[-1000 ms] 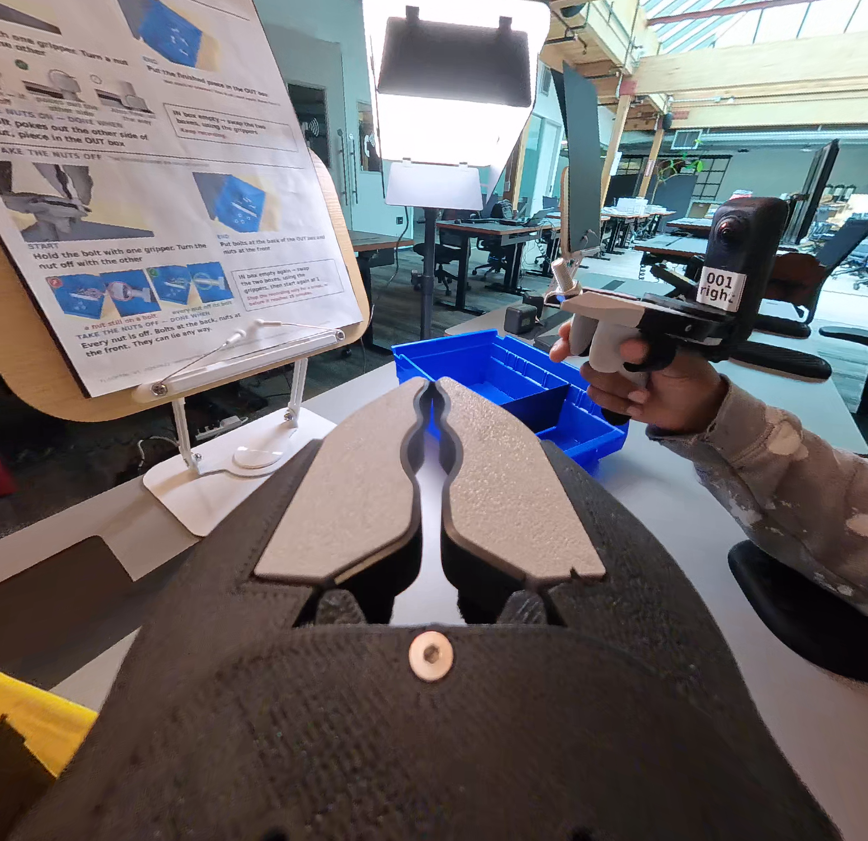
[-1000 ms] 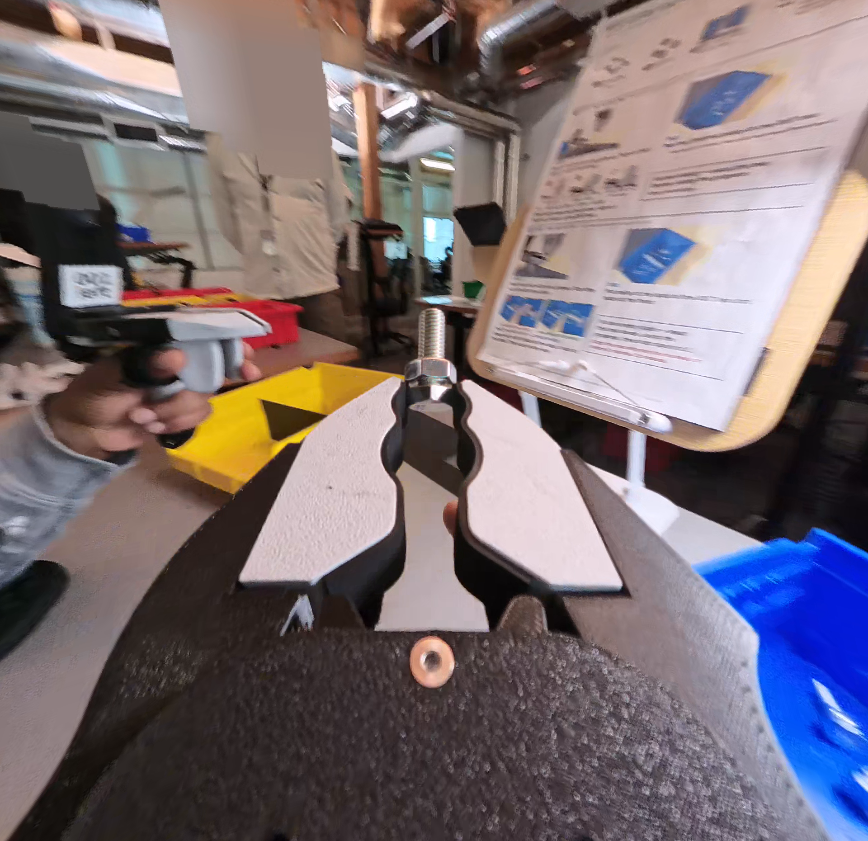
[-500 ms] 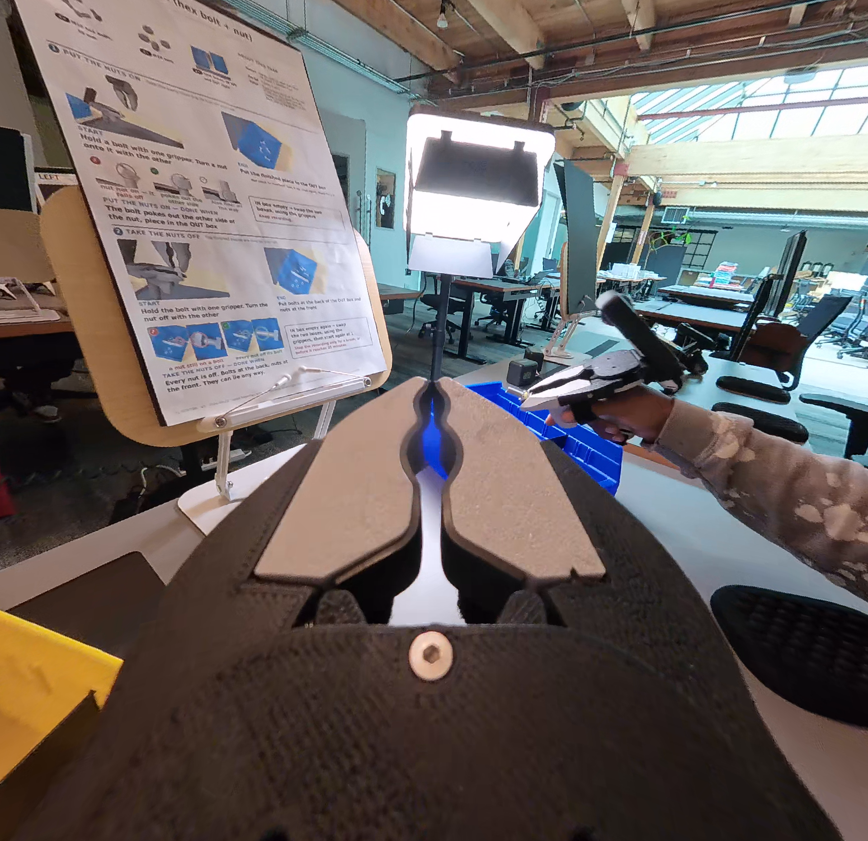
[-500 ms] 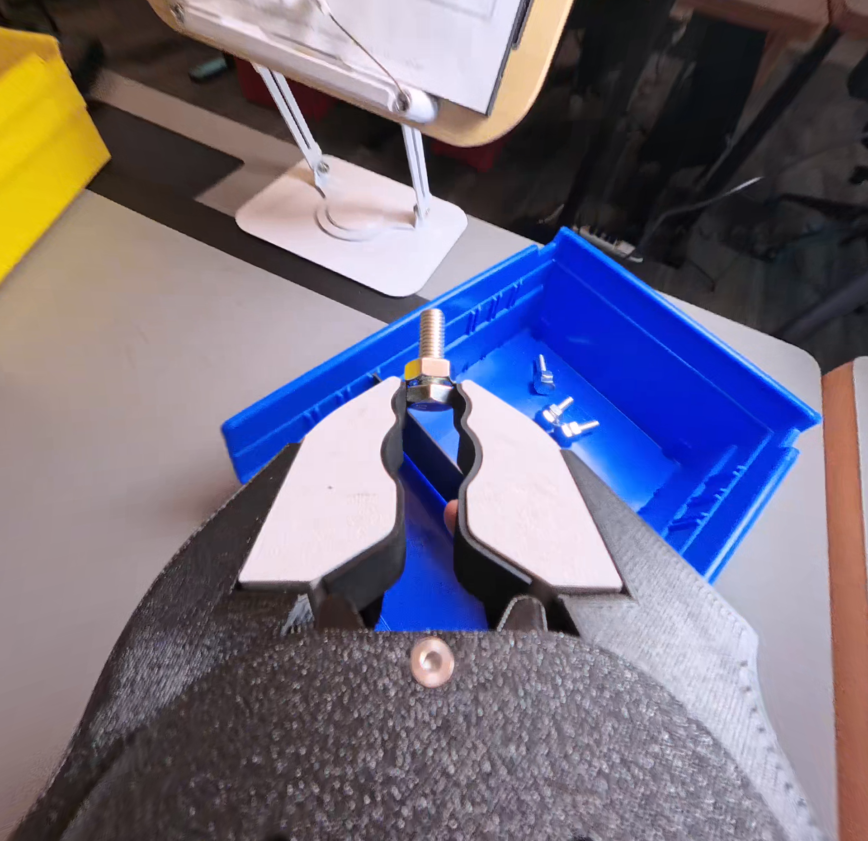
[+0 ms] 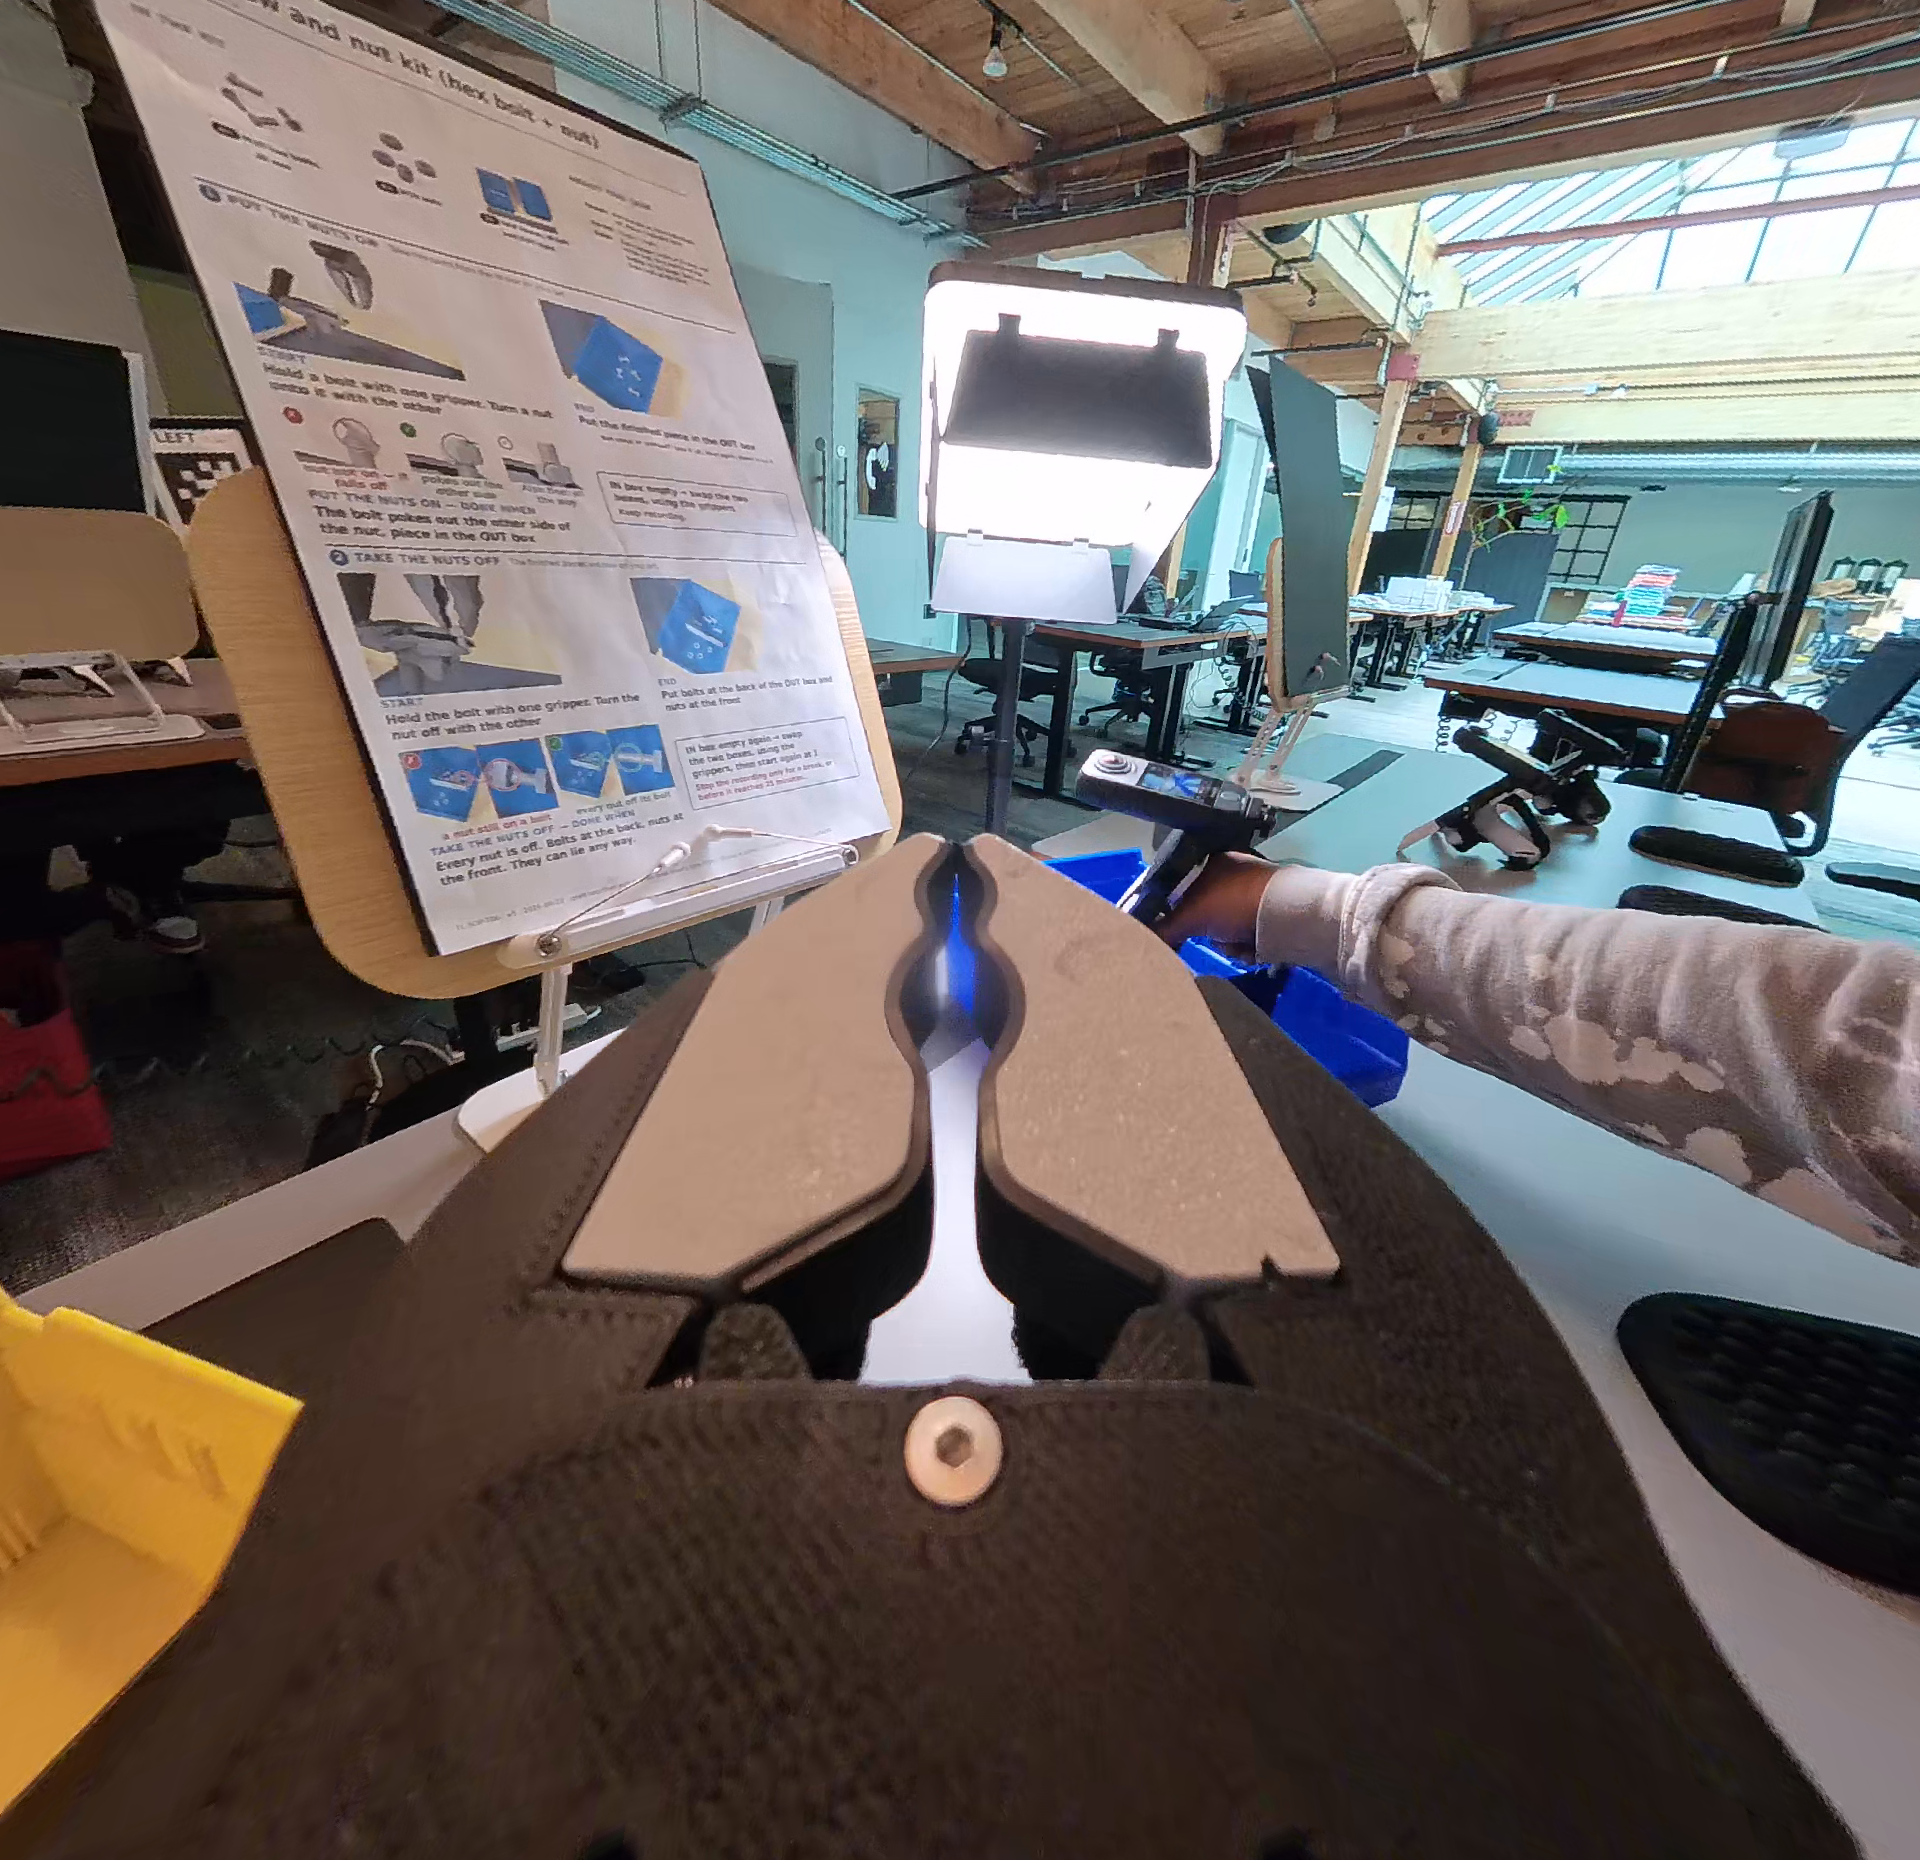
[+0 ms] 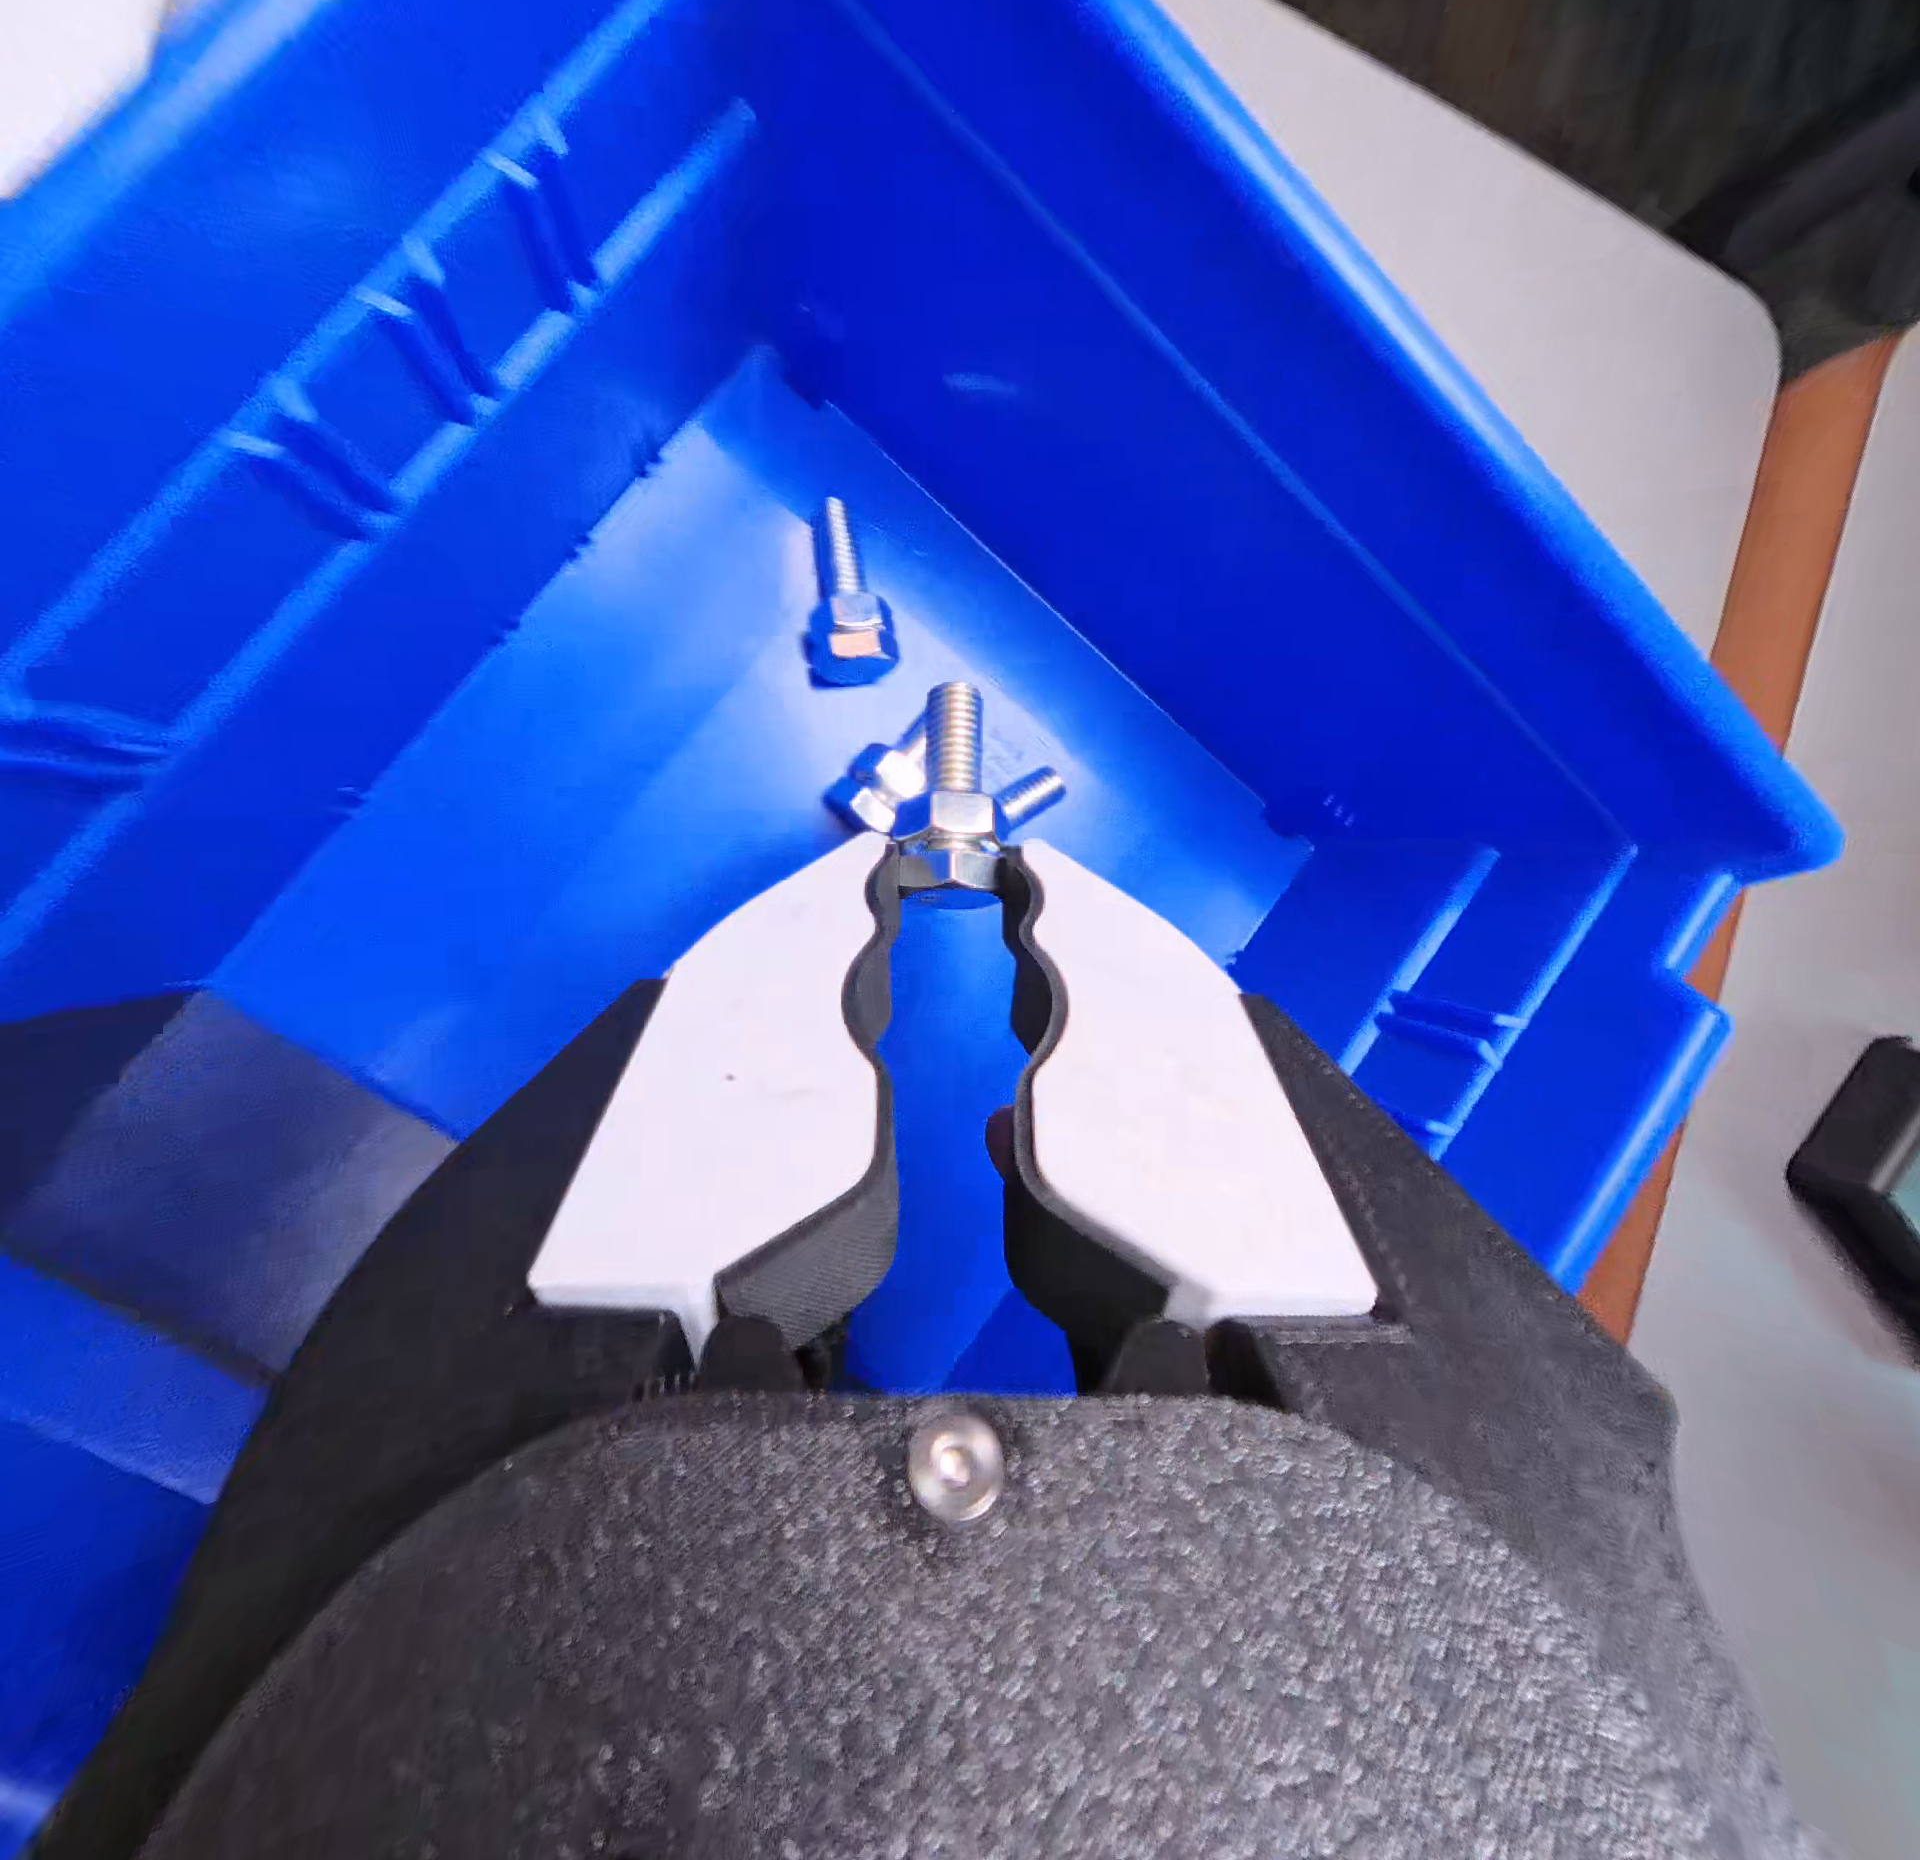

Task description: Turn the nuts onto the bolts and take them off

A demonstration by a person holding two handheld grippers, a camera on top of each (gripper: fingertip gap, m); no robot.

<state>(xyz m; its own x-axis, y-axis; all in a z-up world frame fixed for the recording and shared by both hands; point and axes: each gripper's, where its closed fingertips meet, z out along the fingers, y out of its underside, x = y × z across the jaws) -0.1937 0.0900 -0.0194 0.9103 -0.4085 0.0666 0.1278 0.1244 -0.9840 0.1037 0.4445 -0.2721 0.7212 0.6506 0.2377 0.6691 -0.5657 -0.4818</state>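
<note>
My right gripper (image 6: 951, 860) is shut on the head of a silver bolt with a nut on it (image 6: 954, 782) and holds it inside the blue bin (image 6: 1299, 376), low over the floor near the far corner. Three more bolts with nuts lie there: one apart (image 6: 847, 605), two crossed (image 6: 883, 771) right under the held bolt. My left gripper (image 5: 956, 854) is shut and empty, held above the table. In the left wrist view the right gripper's body (image 5: 1174, 802) and the person's sleeve (image 5: 1558, 1010) reach down into the blue bin (image 5: 1340, 1031).
An instruction sheet on a wooden stand (image 5: 499, 522) rises behind the table at the left. A yellow bin (image 5: 94, 1478) is at the lower left. A lamp panel (image 5: 1081, 428) stands behind. A small black device (image 6: 1870, 1166) lies right of the blue bin. The grippers' ends are close to 55 cm from one another.
My right gripper has swung down from facing the stand into the blue bin, carrying the bolt with its nut close to the bolts on the floor. My left gripper stayed shut and tilted up slightly.
</note>
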